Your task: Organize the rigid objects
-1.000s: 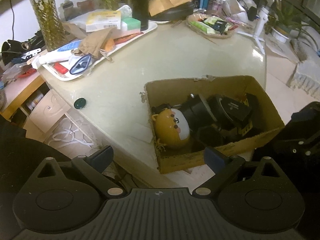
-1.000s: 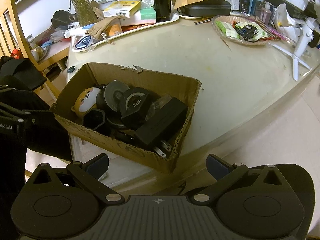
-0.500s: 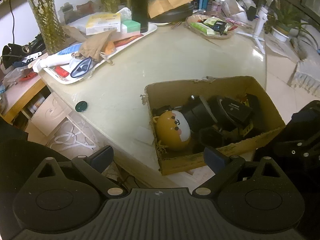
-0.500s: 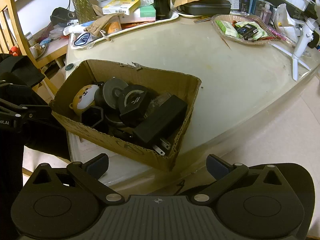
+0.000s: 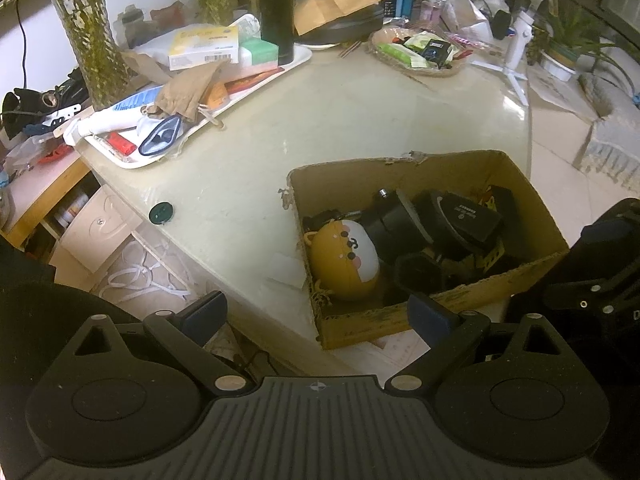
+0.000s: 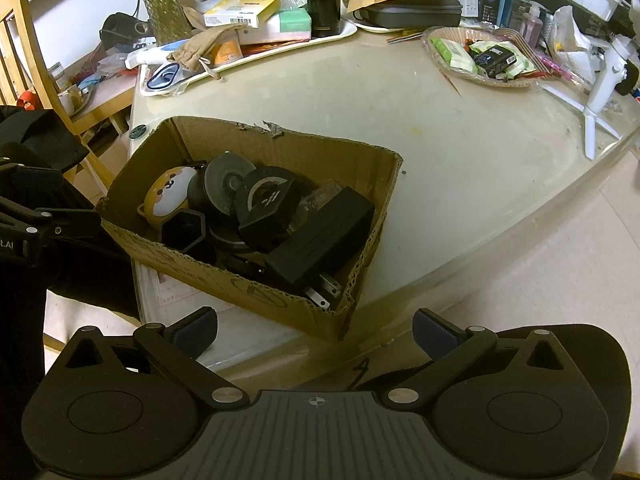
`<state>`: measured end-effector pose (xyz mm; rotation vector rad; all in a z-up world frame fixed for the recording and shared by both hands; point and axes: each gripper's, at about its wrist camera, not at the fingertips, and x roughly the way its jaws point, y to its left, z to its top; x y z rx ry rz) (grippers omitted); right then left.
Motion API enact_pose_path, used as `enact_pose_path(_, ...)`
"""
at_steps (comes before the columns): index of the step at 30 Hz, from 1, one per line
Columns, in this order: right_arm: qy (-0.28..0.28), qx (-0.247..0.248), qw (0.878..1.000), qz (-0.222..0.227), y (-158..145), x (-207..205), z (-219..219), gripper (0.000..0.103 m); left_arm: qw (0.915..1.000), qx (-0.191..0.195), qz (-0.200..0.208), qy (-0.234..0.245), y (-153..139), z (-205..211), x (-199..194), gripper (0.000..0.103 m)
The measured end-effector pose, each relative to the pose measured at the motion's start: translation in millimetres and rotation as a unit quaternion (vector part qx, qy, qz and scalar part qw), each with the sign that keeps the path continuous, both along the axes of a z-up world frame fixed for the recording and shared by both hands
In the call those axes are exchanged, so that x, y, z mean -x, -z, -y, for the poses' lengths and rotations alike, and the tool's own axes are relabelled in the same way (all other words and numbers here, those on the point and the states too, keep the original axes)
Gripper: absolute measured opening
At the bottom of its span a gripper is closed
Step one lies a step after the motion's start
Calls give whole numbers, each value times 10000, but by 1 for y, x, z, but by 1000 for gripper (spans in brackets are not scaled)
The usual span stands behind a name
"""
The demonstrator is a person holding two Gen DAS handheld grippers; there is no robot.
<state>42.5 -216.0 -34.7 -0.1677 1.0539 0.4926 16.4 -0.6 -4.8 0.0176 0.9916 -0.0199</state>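
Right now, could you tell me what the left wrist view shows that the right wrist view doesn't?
Only the left wrist view shows the potted plants by the window and the white cabinet beneath the table. Only the right wrist view shows the wooden chair and the plug prongs in the box's near corner. Both share the cardboard box, the dog-faced yellow case and the cluttered white tray.
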Motion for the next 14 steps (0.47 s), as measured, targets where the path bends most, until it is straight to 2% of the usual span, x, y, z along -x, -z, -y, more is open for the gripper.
enact_pose_path(14, 2, 1, 10000, 1, 1, 1, 1, 103, 10000, -26, -38, -11, 2, -2, -2, 99)
